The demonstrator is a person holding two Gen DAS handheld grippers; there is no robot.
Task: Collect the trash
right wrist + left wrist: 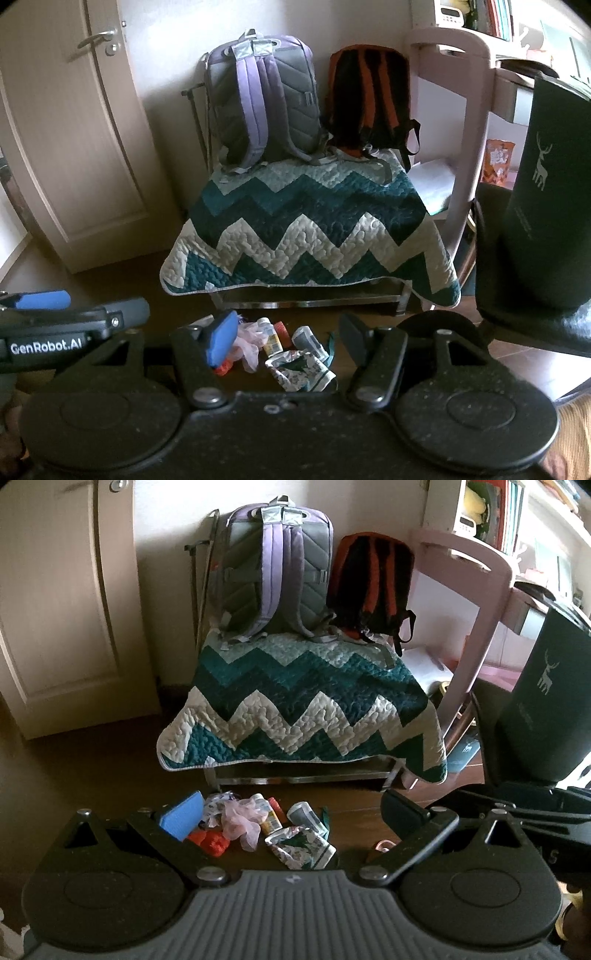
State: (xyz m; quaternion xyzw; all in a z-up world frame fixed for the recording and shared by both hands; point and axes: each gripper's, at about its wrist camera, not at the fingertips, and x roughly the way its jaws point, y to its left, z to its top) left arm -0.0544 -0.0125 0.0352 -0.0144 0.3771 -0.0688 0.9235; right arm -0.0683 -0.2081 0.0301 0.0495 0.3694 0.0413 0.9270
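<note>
Trash pile (258, 827): loose litter on the dark floor, lower centre of both wrist views, just in front of the quilt-draped stand (299, 701).
Pile contents: crumpled patterned wrapper (301, 847) nearest the cameras; grey-labelled can (304, 814) behind it; small yellow-labelled bottle (271, 818); pink-white plastic bag (243, 821); red crushed piece (212, 842) at the left edge.
Left gripper (291, 819): jaws spread wide, nothing held. The pile lies directly ahead, between the two fingers, slightly toward the blue-padded finger (183, 818).
Right gripper (286, 338): jaws spread wide, nothing held. The pile also lies ahead between its fingers.
Wrapper axis: long side runs roughly left-to-right across the lower frame, tilted down toward the right; judged to need a grip across its short side.
Nearer hand: cannot tell; both wrist views frame the pile almost alike.
Bin (546, 701): dark green container with a deer mark, right edge of both views, well apart from the pile; judged to be the drop target.
Task stage: judged to be at the start; no item is picked up yet.
</note>
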